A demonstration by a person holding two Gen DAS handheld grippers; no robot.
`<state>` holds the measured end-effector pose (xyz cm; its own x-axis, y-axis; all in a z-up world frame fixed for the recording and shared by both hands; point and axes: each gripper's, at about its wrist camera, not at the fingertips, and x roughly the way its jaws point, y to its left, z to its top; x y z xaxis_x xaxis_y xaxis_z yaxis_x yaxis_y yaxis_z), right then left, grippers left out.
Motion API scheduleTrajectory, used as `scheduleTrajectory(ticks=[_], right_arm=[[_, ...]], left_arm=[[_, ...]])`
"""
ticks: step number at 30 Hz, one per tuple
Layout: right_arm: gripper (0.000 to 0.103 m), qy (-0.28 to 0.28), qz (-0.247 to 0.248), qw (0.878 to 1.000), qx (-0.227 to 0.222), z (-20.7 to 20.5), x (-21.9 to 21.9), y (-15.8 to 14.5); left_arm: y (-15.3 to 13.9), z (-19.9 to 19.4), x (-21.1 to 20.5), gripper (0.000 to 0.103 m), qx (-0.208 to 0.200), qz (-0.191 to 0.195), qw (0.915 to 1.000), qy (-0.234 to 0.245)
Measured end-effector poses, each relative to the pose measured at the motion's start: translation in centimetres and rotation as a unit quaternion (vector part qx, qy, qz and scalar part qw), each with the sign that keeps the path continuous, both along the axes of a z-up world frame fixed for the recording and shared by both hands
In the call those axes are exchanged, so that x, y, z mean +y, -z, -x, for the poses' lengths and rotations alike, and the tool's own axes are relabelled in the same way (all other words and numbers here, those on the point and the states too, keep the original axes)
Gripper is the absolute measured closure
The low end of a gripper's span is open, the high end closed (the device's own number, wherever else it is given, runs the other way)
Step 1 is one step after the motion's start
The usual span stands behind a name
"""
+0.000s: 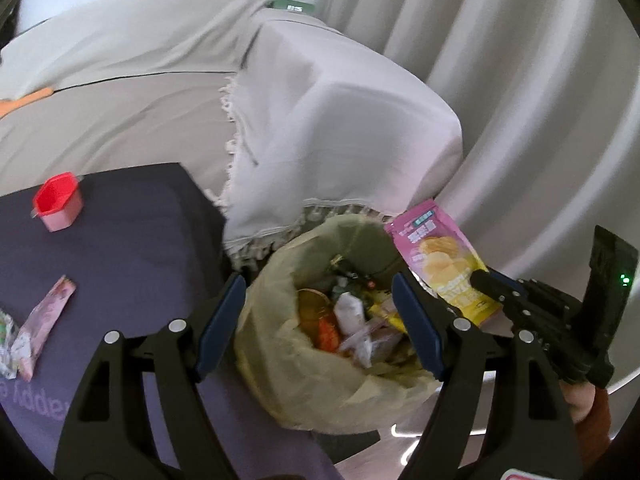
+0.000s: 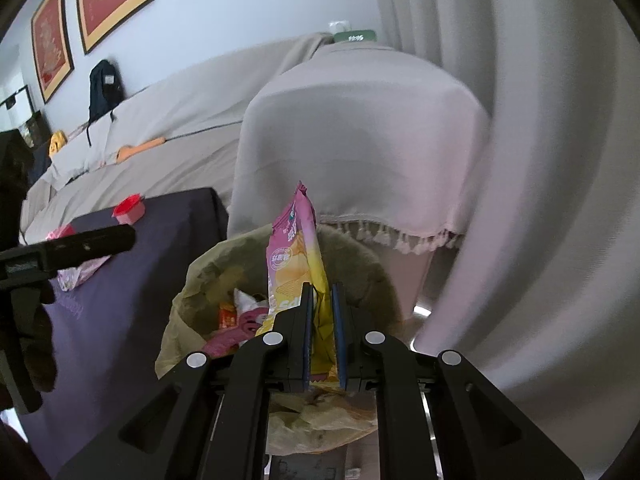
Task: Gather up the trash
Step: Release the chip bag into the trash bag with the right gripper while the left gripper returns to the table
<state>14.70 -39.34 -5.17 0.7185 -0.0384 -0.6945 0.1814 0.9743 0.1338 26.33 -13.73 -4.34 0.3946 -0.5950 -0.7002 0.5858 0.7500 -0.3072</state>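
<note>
The right tongs [image 2: 322,320] pinch the lower end of a pink-and-yellow crisp packet [image 2: 294,256], their blue-padded fingers [image 2: 307,320] pressed against either side of the crinkled foil, and the packet stands upright above the far rim of a round bin lined with a pale yellowish plastic bag [image 2: 192,280]. Seen from the left wrist, that same packet [image 1: 440,264] hangs tilted over the bin's right-hand edge, gripped by the right tongs [image 1: 486,284] coming in from the right. The left tongs [image 1: 318,328] are spread wide and hold nothing, hovering over the bag-lined bin [image 1: 280,360], which is already heaped with wrappers, an orange packet and bits of white plastic. Just left of the bin is a tabletop covered in dark purple cloth [image 1: 120,260]; on it sit a small red hexagonal plastic cup [image 1: 58,200] towards the back and a crumpled pink sachet wrapper [image 1: 42,320] nearer the front edge, well apart from each other. Behind the bin stands a sofa draped in a beige fringed throw [image 1: 340,120], with pale pleated curtains [image 1: 540,100] to its right.
</note>
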Motion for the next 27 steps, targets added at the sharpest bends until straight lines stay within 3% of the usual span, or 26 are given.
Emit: scheduleTrajectory(ticks=[11,18,19,22,27], right_arm=[[0.092,0.001,-0.005,0.998,0.059,-2.3,1.9,4.8],[0.091,0.014,-0.039,0.995,0.091,-3.4,2.2,7.1],[0.086,0.014,-0.041,0.994,0.097,-3.6,2.3,7.3],[0.058,0.020,-0.035,0.994,0.097,-3.9,2.9,7.1],[0.053,0.034,-0.006,0.997,0.070,-4.0,4.4,5.3]], left_arm=[[1.1,-0.9,6.8,0.031,0.028,0.004,0.9984,-0.049],[1.7,-2.4,15.2,0.031,0.035,0.012,0.9910,-0.129],[1.9,-2.5,16.4,0.031,0.039,0.014,0.9893,-0.140],[2.2,-2.7,19.9,0.031,0.046,0.019,0.9838,-0.172],[2.1,-2.5,25.9,0.031,0.047,0.010,0.9734,-0.224]])
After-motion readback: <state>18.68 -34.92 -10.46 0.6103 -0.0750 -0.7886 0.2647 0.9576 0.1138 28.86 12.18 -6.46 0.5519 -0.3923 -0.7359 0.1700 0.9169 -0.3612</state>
